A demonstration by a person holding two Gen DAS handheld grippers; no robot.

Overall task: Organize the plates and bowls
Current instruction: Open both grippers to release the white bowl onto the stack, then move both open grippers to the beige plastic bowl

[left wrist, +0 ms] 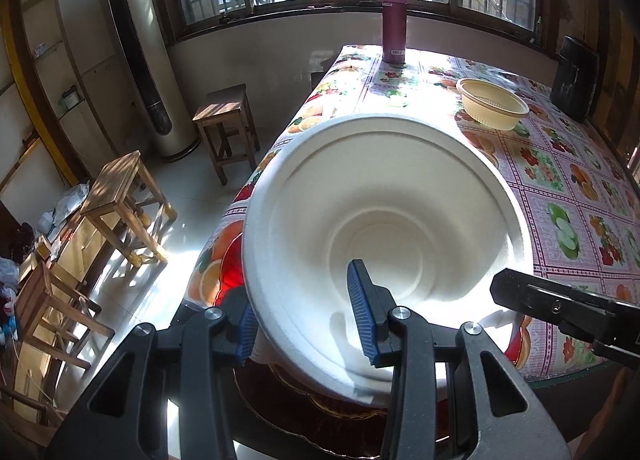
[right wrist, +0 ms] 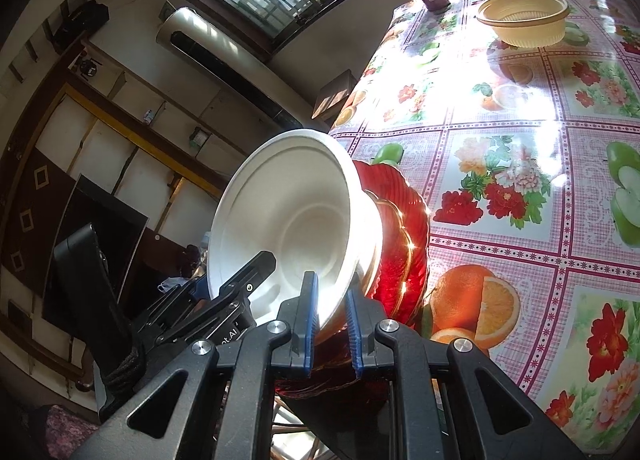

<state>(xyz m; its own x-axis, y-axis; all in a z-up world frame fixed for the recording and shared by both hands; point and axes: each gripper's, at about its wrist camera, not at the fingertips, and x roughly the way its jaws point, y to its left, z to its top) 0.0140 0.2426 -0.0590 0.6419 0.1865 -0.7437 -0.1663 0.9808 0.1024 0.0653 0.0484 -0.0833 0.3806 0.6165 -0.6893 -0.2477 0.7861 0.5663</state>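
Over the worktop [right wrist: 520, 188] edge, both grippers [left wrist: 308, 324] [right wrist: 330, 312] pinch the tilted white bowl [left wrist: 380, 212]; uneven pulling could drop it.

Both claws clamped — left [left wrist: 308, 324], right [right wrist: 332, 318]

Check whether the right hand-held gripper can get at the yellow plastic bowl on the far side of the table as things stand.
Probably not yet: the right hand-held gripper is shut on the rim of the white paper bowl, so it is occupied. The tablecloth toward the yellow plastic bowl looks unobstructed.
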